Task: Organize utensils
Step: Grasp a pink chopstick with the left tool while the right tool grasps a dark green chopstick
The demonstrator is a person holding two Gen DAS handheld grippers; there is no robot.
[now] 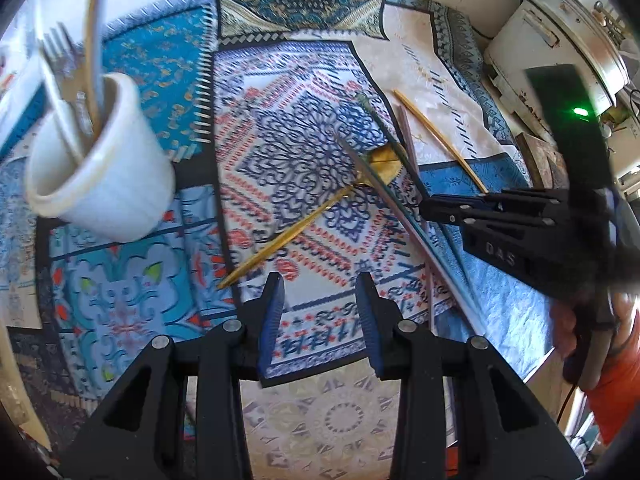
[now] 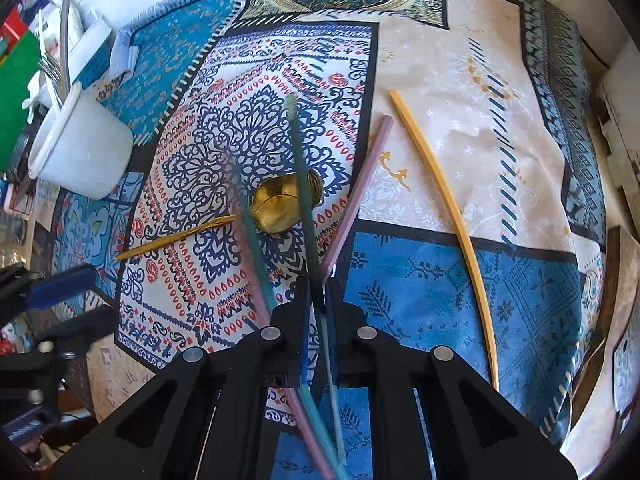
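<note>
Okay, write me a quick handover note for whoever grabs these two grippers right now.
Right gripper: shut on a teal chopstick.
Left gripper: open, holding nothing, above the cloth.
White cup at the left already holds a fork and other utensils.
Left on the cloth: gold spoon, pink chopstick, yellow chopstick, plus a second teal and pink one near the right gripper.

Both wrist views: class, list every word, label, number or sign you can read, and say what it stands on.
"DAS": raised letters on the black body of the right gripper, seen in the left wrist view.
The gold marks on the cream cloth look like script but cannot be read.
Papers and packets behind the white cup: too blurred to read.
Nothing else legible.
</note>
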